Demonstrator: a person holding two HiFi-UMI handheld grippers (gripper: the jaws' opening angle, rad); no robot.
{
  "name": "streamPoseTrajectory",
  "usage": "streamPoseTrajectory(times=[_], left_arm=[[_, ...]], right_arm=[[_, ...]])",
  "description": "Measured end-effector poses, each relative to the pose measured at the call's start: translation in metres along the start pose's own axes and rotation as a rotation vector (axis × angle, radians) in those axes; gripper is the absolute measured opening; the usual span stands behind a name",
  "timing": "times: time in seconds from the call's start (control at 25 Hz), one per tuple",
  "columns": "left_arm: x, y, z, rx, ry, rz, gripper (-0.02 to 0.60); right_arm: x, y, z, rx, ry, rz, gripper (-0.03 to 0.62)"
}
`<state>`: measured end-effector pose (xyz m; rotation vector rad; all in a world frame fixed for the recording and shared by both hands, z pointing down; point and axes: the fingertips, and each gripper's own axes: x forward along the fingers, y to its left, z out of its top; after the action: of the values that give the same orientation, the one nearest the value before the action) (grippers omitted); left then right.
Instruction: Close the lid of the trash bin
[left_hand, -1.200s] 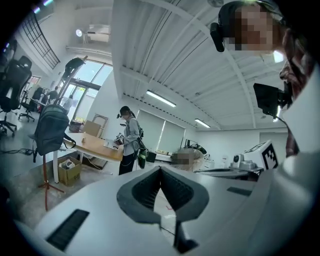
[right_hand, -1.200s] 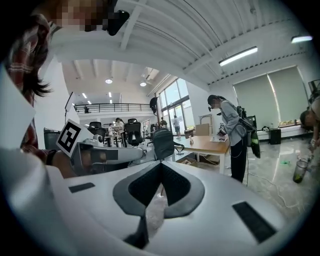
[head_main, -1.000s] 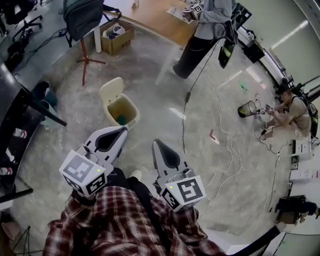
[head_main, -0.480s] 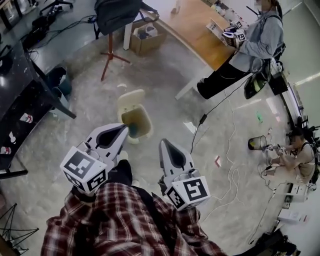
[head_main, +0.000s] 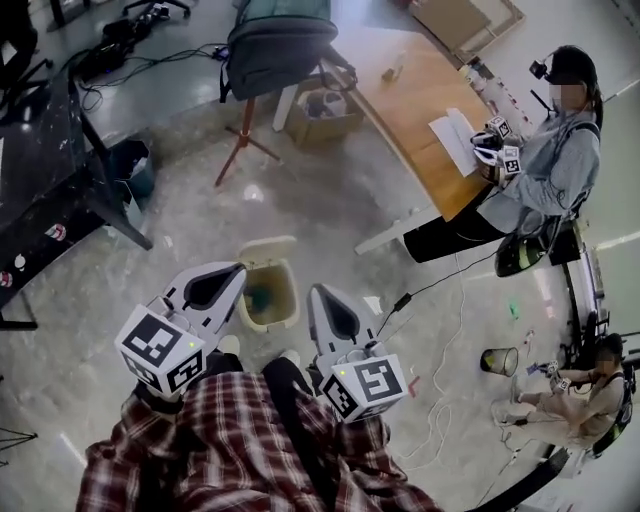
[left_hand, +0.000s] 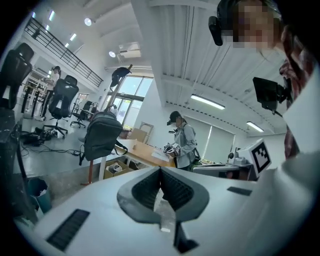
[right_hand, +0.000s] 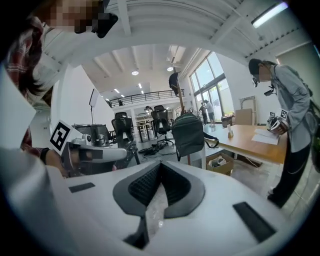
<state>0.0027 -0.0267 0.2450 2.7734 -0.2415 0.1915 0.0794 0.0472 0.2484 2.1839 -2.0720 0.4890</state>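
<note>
**Open bin between the two claws, lid on the far side**

The trash bin (head_main: 292, 302) stands on the floor (head_main: 400, 200), ahead of and below both claws, in the gap between their tips. Its lid (head_main: 262, 249) is open and sits beyond the opening, on the edge farthest from the claws. The bin's long axis runs straight away from the person.

The left claw (head_main: 238, 268) appears nearer, its tip overlapping the bin's left rim in the head view. The right claw (head_main: 316, 292) is just beside the right rim.

Both claws are clenched with nothing between the jaws. Their own views look level across the room, so they point forward above the bin, not down at it.

Closing likely means reaching past the opening and tipping the lid back toward the person.
</note>
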Motion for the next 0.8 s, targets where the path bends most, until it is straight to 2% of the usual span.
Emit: streamPoseTrajectory(times=[0.48, 0.64, 0.8], left_arm=[[0.023, 0.029, -0.009, -0.108, -0.077, 0.389, 0.011], [0.026, 0.031, -0.018, -0.142, -0.083, 0.482, 0.011], [0.03, 0.031, -0.027, -0.175, -0.074, 0.519, 0.011]], right_arm=[[0.073, -0.053, 0.002, -0.089, 0.127, 0.351, 0.012], [0.087, -0.071, -0.007, -0.111, 0.173, 0.418, 0.012], [0.101, -0.088, -0.017, -0.123, 0.209, 0.437, 0.012]])
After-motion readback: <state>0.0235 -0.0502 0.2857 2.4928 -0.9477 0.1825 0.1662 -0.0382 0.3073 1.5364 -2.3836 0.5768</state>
